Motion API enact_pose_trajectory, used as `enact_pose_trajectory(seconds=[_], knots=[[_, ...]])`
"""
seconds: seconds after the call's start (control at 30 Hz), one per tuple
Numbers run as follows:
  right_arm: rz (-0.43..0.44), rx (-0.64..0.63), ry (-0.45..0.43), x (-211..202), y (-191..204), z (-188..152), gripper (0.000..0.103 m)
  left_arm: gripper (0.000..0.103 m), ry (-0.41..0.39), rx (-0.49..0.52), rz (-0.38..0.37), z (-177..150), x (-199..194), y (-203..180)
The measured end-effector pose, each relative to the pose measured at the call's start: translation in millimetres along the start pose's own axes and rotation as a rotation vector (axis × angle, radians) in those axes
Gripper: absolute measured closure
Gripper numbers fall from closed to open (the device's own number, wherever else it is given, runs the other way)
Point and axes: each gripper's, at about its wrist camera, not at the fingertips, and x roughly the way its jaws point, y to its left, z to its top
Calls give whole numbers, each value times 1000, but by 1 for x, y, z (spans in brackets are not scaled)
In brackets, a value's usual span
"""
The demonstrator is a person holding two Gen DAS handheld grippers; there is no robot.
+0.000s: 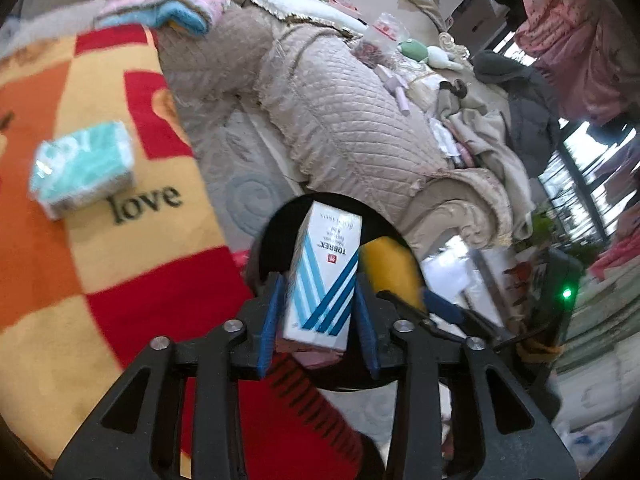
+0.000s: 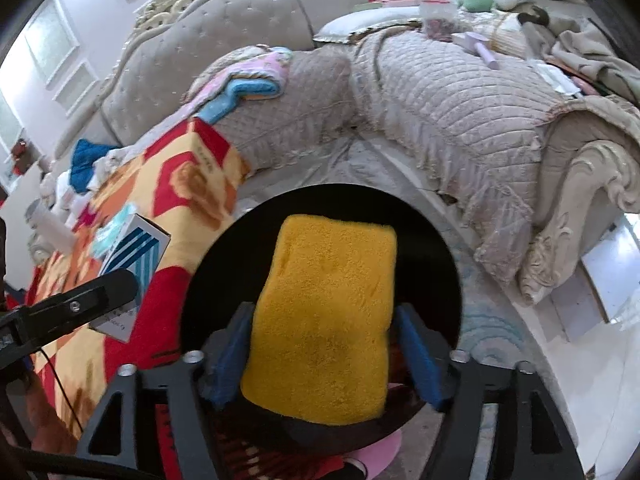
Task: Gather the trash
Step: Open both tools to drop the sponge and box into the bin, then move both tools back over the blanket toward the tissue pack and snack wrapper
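My left gripper (image 1: 318, 312) is shut on a white and blue striped carton (image 1: 322, 276) marked TOBREX and holds it over the round black opening of a trash bin (image 1: 276, 232). My right gripper (image 2: 326, 344) is shut on a yellow sponge (image 2: 326, 316) and holds it over the same black bin (image 2: 432, 240). The sponge (image 1: 390, 268) shows beside the carton in the left wrist view. The carton (image 2: 136, 252) and the left gripper's finger (image 2: 86, 304) show at the left of the right wrist view. A teal tissue pack (image 1: 82, 168) lies on the blanket.
A red, orange and yellow blanket (image 1: 80, 260) covers the seat at left. A quilted beige sofa (image 2: 440, 100) runs behind the bin, with folded pink and blue towels (image 2: 248, 80), a cushion and clothes on it. A pale carpet (image 1: 240, 168) lies below.
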Motion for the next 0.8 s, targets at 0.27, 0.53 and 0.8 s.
enact_pose_trajectory(seconds=[0.27, 0.53, 0.8], knots=[[5, 1, 24, 3, 2, -5, 28, 41, -17, -27, 74, -6, -12, 19], [17, -47, 40, 6, 25, -10, 28, 41, -50, -17, 229, -20, -31, 42], [31, -114, 54, 7, 59, -12, 28, 41, -72, 2, 322, -30, -49, 63]])
